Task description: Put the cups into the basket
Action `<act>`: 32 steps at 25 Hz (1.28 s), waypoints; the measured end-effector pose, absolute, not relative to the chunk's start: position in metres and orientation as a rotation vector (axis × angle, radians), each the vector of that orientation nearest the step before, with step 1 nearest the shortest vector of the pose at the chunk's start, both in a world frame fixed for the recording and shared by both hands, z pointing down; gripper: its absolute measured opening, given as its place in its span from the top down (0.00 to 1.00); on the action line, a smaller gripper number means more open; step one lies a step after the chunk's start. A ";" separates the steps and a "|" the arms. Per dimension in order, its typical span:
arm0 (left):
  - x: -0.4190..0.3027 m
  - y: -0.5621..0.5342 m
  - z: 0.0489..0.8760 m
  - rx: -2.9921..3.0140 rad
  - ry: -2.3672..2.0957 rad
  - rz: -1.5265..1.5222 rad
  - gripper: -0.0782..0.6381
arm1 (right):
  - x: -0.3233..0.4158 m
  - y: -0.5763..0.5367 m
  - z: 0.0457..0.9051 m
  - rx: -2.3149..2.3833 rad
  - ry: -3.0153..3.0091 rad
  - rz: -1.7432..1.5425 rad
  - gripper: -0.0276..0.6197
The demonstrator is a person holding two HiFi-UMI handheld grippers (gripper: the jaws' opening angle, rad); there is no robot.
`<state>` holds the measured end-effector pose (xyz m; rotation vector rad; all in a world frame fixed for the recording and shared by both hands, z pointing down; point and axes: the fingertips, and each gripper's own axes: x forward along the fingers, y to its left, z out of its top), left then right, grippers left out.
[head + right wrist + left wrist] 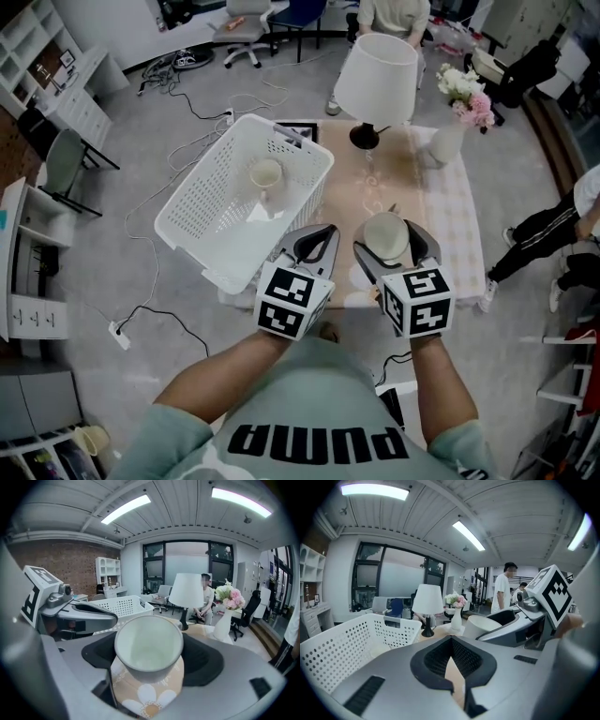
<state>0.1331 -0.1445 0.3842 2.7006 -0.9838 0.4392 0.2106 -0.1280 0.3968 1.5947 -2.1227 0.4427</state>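
A white perforated basket (201, 185) sits tilted at the table's left end, and a cream cup (266, 174) lies inside it. A second cream cup (386, 234) is upright between the jaws of my right gripper (392, 243), which is shut on it above the table's near edge. In the right gripper view this cup (148, 645) fills the space between the jaws of the right gripper (150, 677), mouth toward the camera. My left gripper (319, 240) is just left of it, beside the basket's near corner, shut and empty. The left gripper view shows its jaws (452, 667) closed, with the basket (347, 644) to the left.
A white lamp (377, 80) and a vase of flowers (452, 131) stand at the table's far end on a tan cloth (370, 183). Cables lie on the floor left of the basket. A person's legs (548, 234) are at the right, and another person sits beyond the lamp.
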 end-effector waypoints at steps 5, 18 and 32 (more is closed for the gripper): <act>0.096 -0.153 0.346 2.673 -1.088 0.336 0.89 | 0.171 -0.138 0.355 1.514 -2.233 0.365 0.35; -0.032 -0.185 0.316 2.513 -1.459 0.283 0.89 | 0.048 -0.184 0.310 1.200 -2.449 0.242 0.35; -0.136 -0.227 0.324 2.388 -1.621 0.271 0.89 | -0.066 -0.253 0.371 0.972 -2.407 0.310 0.35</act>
